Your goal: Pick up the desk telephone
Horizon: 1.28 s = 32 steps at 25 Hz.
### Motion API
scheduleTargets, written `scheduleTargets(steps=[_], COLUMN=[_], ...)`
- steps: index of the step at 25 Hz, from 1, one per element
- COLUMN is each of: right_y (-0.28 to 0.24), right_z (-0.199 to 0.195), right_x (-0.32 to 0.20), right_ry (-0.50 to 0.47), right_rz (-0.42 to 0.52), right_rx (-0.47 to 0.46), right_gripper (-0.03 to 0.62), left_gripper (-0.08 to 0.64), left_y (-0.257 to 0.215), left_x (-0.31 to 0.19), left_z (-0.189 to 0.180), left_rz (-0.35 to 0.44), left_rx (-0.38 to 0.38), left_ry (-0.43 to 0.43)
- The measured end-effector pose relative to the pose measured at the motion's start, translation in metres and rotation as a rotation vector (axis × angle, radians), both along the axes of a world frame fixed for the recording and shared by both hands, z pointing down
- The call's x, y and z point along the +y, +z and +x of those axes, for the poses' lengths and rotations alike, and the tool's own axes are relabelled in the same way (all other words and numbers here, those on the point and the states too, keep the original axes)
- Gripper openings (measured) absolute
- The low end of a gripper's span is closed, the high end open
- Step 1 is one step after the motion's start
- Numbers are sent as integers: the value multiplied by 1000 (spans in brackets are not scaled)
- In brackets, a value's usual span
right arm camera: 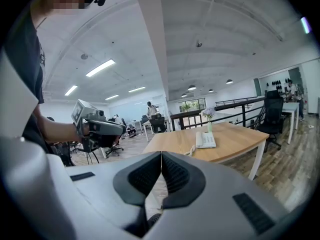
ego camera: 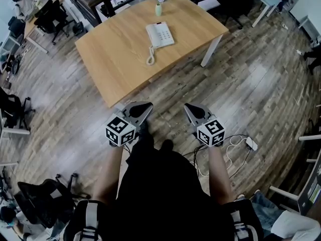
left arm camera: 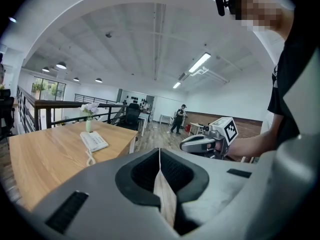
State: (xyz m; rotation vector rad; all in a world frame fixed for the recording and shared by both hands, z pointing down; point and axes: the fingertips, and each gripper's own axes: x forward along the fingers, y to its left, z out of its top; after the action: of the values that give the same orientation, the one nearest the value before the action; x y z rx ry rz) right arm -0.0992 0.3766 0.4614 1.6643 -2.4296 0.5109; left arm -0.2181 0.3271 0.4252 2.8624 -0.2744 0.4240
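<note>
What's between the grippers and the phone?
Head view: just bare floor, then bare table, between left gripper, right gripper and the phone; its cord trails nearest.

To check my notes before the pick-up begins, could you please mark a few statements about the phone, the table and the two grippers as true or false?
1. The phone lies on the table. True.
2. The left gripper holds the phone. False: its jaws are shut on nothing, short of the table.
3. A vase stands on the table beyond the phone. True.
4. The right gripper has its jaws wide open. False: they are shut and empty.
5. The phone hangs over the table's edge. False: it lies well in from the edges.
</note>
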Motion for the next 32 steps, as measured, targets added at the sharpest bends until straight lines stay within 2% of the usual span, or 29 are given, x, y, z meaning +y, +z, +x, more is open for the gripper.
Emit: scheduleTargets(steps=[9, 17, 24, 32], right_y=[11, 18, 32, 45], right_z=[10, -7, -10, 20], right_x=[6, -3, -17, -37], right_ry=[30, -8, -1, 50], right_rz=[-25, -56, -98, -151], right_rx=[-28, -33, -23, -10], right_gripper=[25, 25, 25, 25], left_gripper=[26, 26, 26, 26], left_y=[1, 4, 14, 17], left_x=[-1, -11, -42, -88], left_z=[6, -9, -9, 14], left_rz=[10, -14, -30, -47], left_rx=[0, -6, -15, 5], left_ry=[5, -36, -43, -39])
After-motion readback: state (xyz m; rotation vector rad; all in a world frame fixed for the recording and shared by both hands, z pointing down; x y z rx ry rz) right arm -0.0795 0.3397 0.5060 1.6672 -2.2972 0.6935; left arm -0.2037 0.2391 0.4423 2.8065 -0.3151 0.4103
